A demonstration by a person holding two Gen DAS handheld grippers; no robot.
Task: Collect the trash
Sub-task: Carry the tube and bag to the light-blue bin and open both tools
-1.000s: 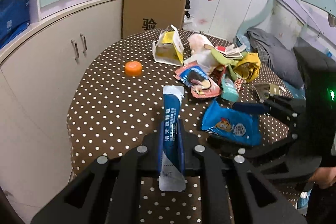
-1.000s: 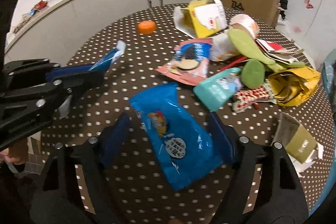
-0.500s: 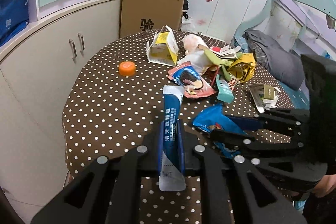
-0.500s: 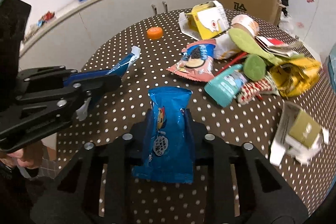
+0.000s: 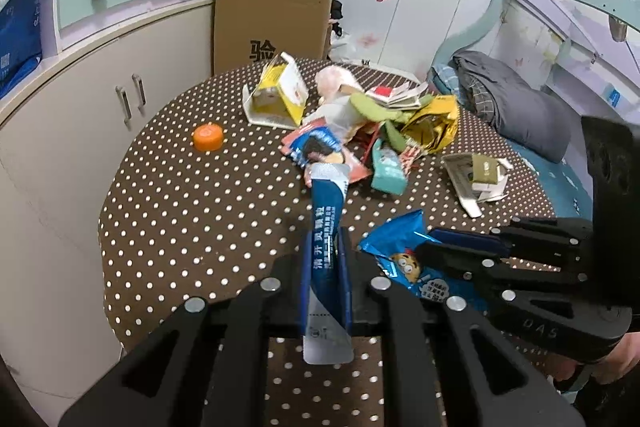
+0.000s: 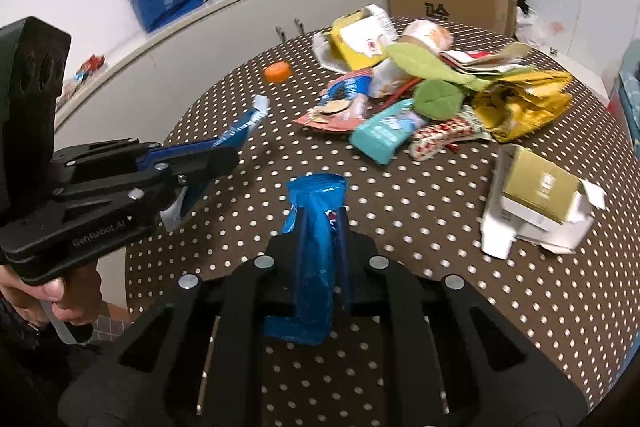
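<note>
Clamped edge-on between the closed fingers (image 5: 306, 267) of the left gripper (image 5: 325, 238): a long, flat dark-blue and white foil sachet (image 5: 328, 195), lifted clear of the brown white-dotted tabletop (image 5: 200, 211), with most of its length poking out past the tips. Pinched in the right gripper (image 6: 322, 217), jaws just closed down tight: a crumpled bright-blue plastic snack packet (image 6: 316, 195), also raised off the cloth, top and bottom ends hanging free. Left lying further back: the heap with a yellow foil bag (image 6: 524, 107), a teal tissue packet (image 6: 384, 133) and a torn white-and-olive carton (image 6: 536, 203), plus a lone orange bottle cap (image 5: 208, 136). No bin in either view, so likely a carry of unknown length ahead. Main risk: slick film sliding out of a narrow pinch, most likely through a quick swing or a roll of the wrist, the sachet's long free end acting as a lever. Second risk: the two grippers, just beside each other, knocking together and stripping one wrapper loose. Third: a low sweep catching the carton or the teal packet and pushing it over the tabletop edge. Best carried slowly, well apart, high above the heap.
</note>
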